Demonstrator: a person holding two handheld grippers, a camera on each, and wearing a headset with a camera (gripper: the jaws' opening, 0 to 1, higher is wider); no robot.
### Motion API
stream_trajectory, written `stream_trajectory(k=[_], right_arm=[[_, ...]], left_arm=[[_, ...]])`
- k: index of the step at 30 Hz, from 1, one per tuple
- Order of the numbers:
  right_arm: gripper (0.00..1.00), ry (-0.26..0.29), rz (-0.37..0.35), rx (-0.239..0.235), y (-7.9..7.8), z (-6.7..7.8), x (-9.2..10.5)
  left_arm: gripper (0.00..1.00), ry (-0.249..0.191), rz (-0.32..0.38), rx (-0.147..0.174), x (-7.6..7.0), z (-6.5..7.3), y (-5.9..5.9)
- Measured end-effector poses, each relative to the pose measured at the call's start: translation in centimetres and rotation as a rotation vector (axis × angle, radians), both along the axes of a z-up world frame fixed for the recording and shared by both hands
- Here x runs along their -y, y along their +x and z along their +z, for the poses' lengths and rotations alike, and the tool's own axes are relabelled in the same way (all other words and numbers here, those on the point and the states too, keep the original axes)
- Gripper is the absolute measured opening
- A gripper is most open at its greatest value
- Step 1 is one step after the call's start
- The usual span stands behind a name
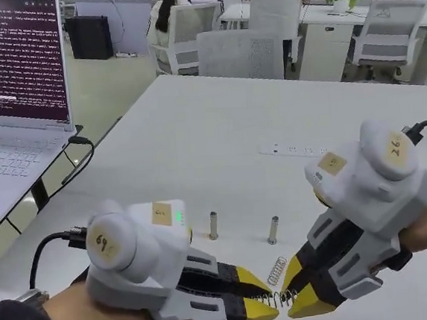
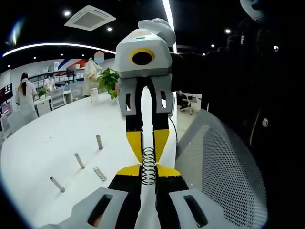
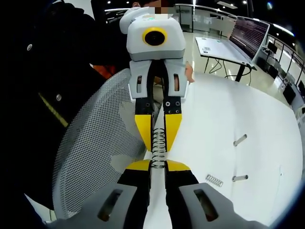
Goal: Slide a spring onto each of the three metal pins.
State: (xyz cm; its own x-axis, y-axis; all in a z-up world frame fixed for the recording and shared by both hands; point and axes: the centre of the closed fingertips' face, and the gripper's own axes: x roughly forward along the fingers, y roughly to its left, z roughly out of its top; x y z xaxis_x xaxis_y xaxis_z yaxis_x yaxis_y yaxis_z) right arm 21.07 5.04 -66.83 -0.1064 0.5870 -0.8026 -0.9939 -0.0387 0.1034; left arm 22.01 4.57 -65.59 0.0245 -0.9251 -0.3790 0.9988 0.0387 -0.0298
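A small steel spring (image 1: 282, 298) is stretched between my two grippers just above the table's near edge. My left gripper (image 1: 274, 310) is shut on one end of it and my right gripper (image 1: 292, 304) is shut on the other, tips almost touching. In the left gripper view the spring (image 2: 148, 164) sits in my left gripper (image 2: 148, 170) with the right gripper's fingers (image 2: 134, 142) facing it. Three bare metal pins (image 2: 99, 141) (image 2: 79, 161) (image 2: 57, 184) stand upright on the white table. Two pins (image 1: 213, 225) (image 1: 273, 230) show in the head view. A second spring (image 1: 277, 270) lies loose beside them.
An open laptop (image 1: 15, 110) sits on a side desk at the left with a cable (image 1: 78, 153) hanging off it. A white power strip (image 1: 295, 150) lies mid-table. A mesh chair back (image 3: 90, 157) is close behind the grippers. People and office chairs (image 1: 238, 53) stand beyond the table.
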Motion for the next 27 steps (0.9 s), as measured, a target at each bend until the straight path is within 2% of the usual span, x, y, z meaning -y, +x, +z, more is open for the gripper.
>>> stream_trajectory(k=[6,20,27], right_arm=[[0.08,0.004,-0.010,0.007,0.2,0.9,-0.2],[0.07,-0.017,0.025,0.057,0.1,2.3,-1.2],[0.08,-0.005,0.042,0.071,0.1,3.3,-1.7]], left_arm=[[0.03,0.005,0.000,0.009,0.0,-0.1,0.0],[0.03,0.018,-0.002,0.017,0.1,-0.4,-0.1],[0.02,-0.004,0.001,0.019,0.3,-0.1,-0.2]])
